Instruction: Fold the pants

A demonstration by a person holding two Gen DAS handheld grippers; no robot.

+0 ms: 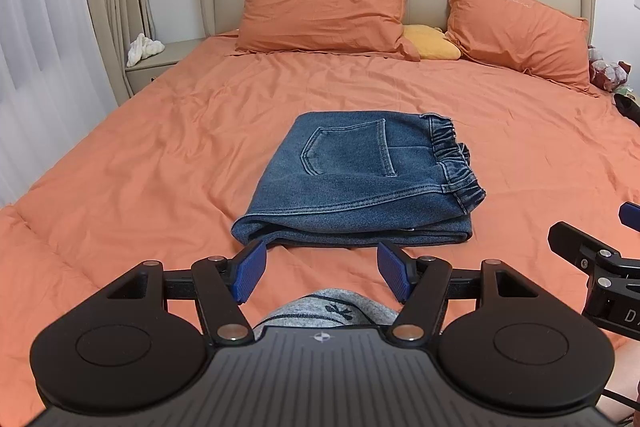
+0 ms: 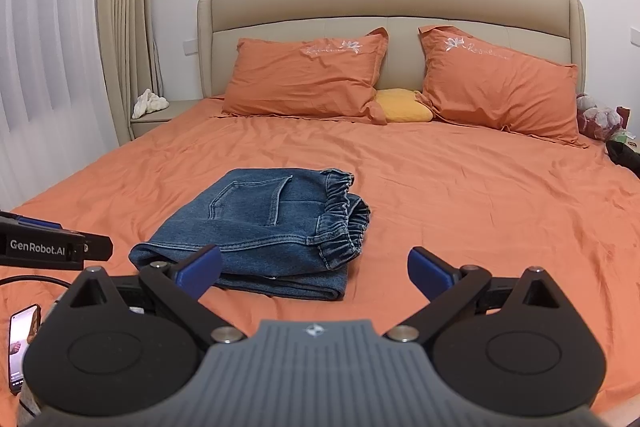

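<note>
Jeans point(image 1: 352, 179) lie folded into a neat stack on the orange bedsheet point(image 1: 140, 167); left gripper point(image 1: 320, 273) and right gripper point(image 2: 314, 273) hover nearby, jaws wide apart, holding nothing.

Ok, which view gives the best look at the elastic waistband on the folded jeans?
The right wrist view: the waistband faces the camera there, its gathered opening and stacked layers visible on the folded jeans. The left wrist view shows the waistband only side-on, as a ruffled strip along the pile's right edge.
</note>
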